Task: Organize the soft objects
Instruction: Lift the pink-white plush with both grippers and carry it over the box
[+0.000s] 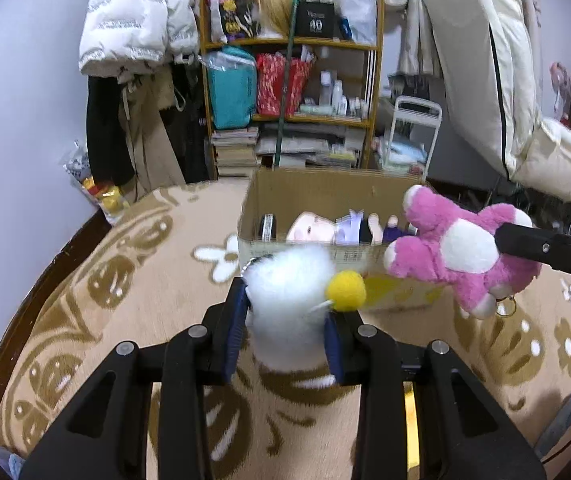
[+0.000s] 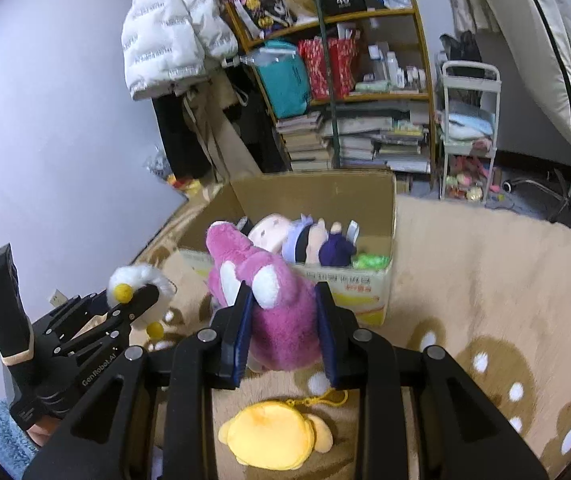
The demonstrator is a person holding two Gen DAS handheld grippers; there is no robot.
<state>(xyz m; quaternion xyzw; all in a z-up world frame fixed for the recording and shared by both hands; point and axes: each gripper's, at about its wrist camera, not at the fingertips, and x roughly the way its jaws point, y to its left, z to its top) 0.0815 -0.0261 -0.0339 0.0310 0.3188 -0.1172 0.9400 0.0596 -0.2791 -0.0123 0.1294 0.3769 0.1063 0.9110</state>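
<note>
Plush toys filled both of my grippers: the left gripper (image 1: 285, 312) was clamped on a white fluffy toy (image 1: 289, 296) with a yellow pompom (image 1: 346, 290), and the right gripper (image 2: 285, 332) was squeezed shut around a pink bear (image 2: 273, 312). I held both above the beige patterned rug (image 2: 485, 280). At twelve o'clock in both views stood a cardboard box (image 2: 317, 196) with dolls (image 2: 305, 240) inside. At six o'clock in my right view, a yellow plush pouch (image 2: 269, 436) lay on the rug.
</note>
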